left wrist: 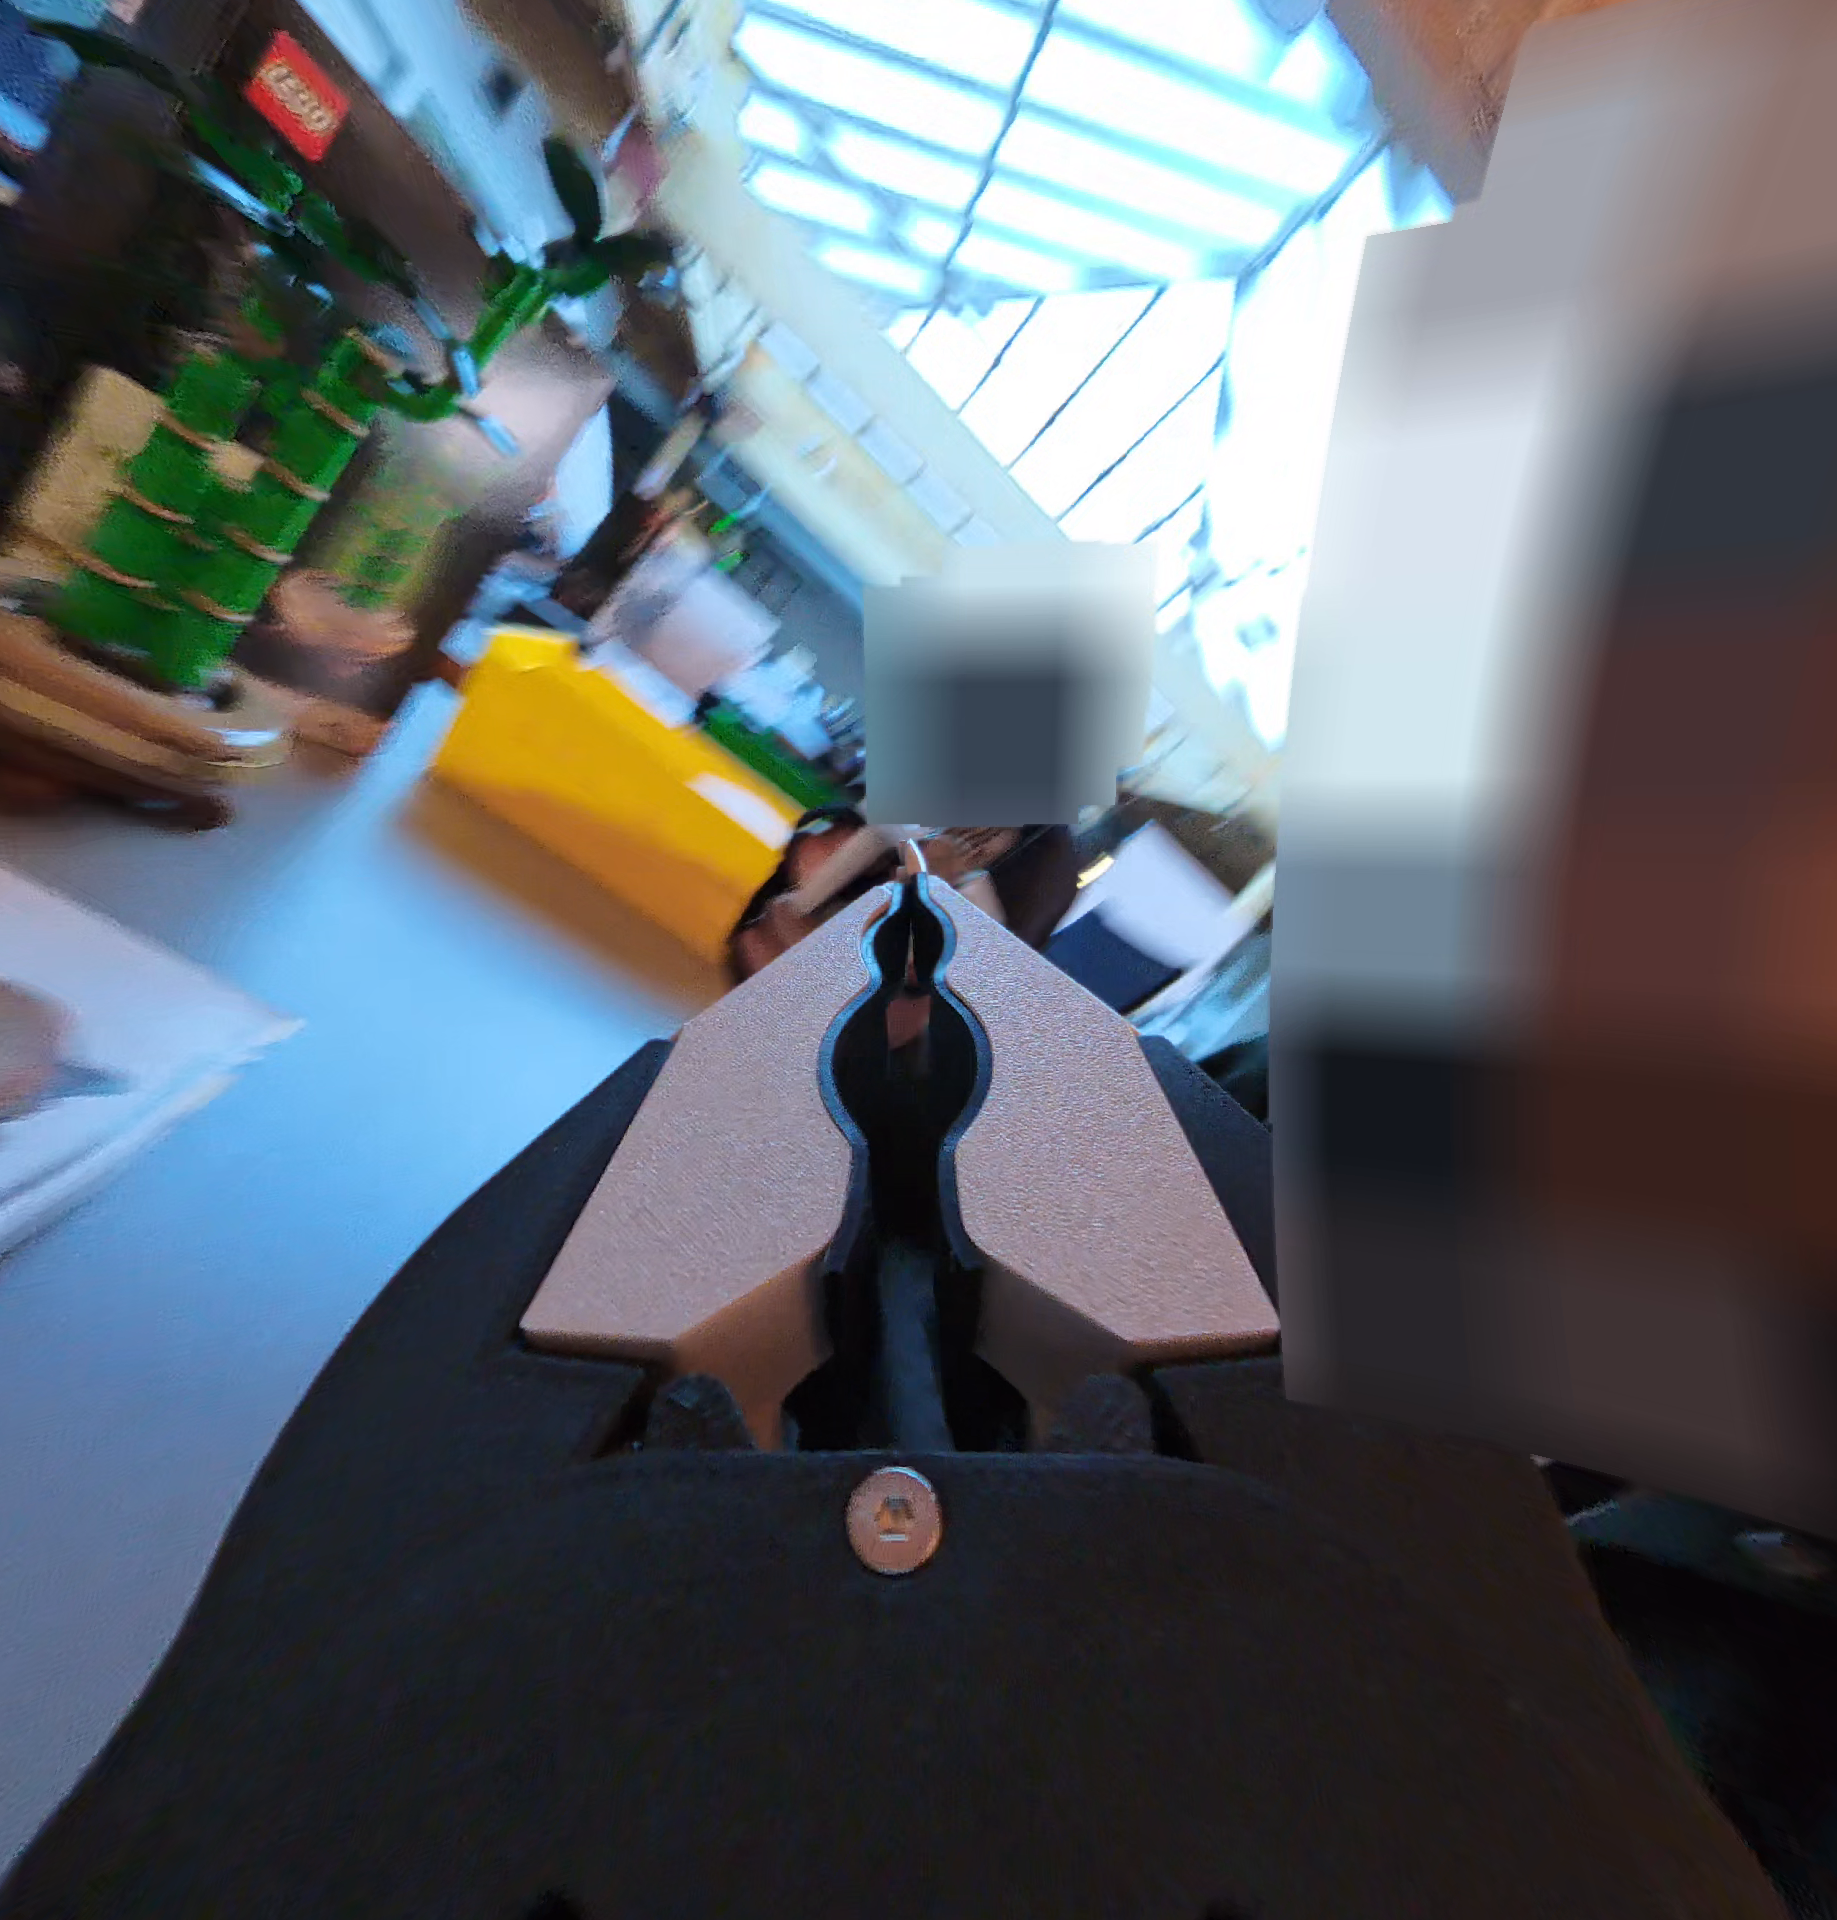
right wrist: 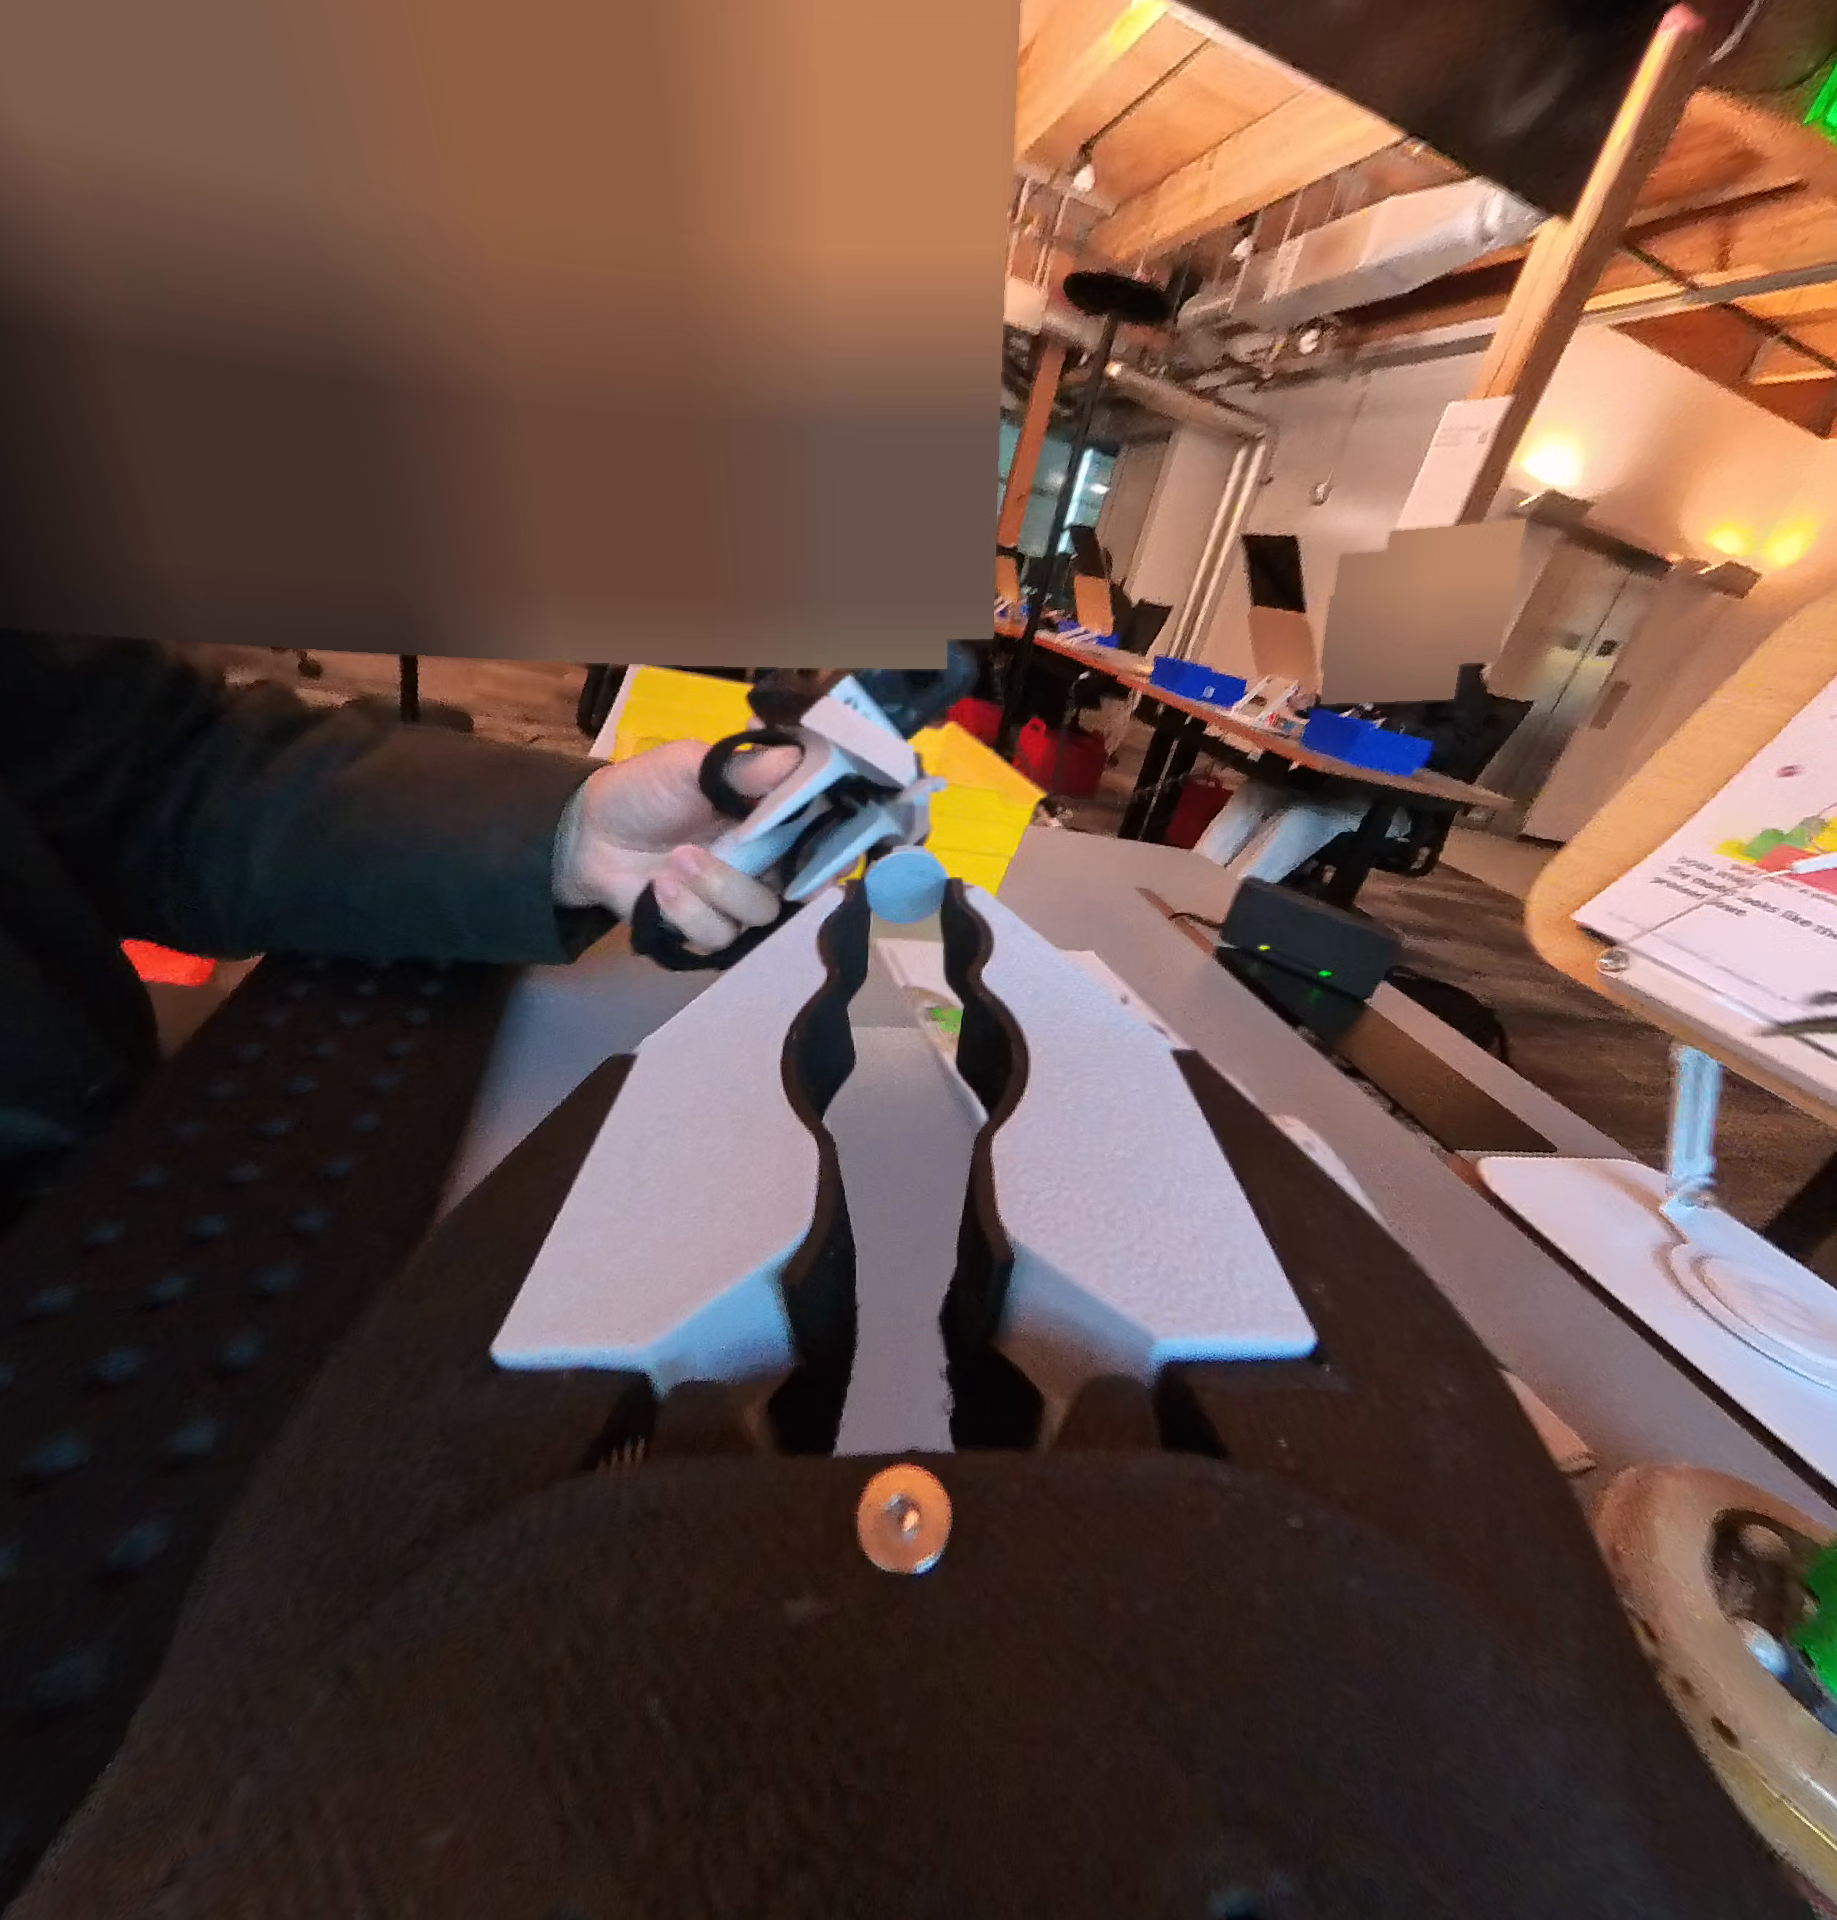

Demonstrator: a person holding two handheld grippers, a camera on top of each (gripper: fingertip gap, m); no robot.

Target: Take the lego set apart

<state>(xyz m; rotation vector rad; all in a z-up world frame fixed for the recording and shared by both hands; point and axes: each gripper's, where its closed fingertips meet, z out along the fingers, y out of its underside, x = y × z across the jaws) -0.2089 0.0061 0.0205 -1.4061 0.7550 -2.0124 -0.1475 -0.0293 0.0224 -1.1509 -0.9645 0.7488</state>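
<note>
Small pale round lego piece (right wrist: 906,885) pinched at the right gripper's (right wrist: 906,894) tips, lifted above the grey tabletop (right wrist: 1153,997).

The right jaws are clamped on that disc only at the very tips, so I judge a steady squeeze and a slow carry matter most; any twist could pop it out. The left gripper (left wrist: 912,883) is closed on something thin and pale I cannot make out, and its view is smeared with motion. The green lego build (left wrist: 207,499) stands off to its left, near a wooden tray (left wrist: 83,686). Open tabletop lies ahead of the right gripper, but a black box (right wrist: 1309,935) and a stand with an instruction sheet (right wrist: 1745,862) crowd its right, and the person's hand (right wrist: 665,831) is close in front.
</note>
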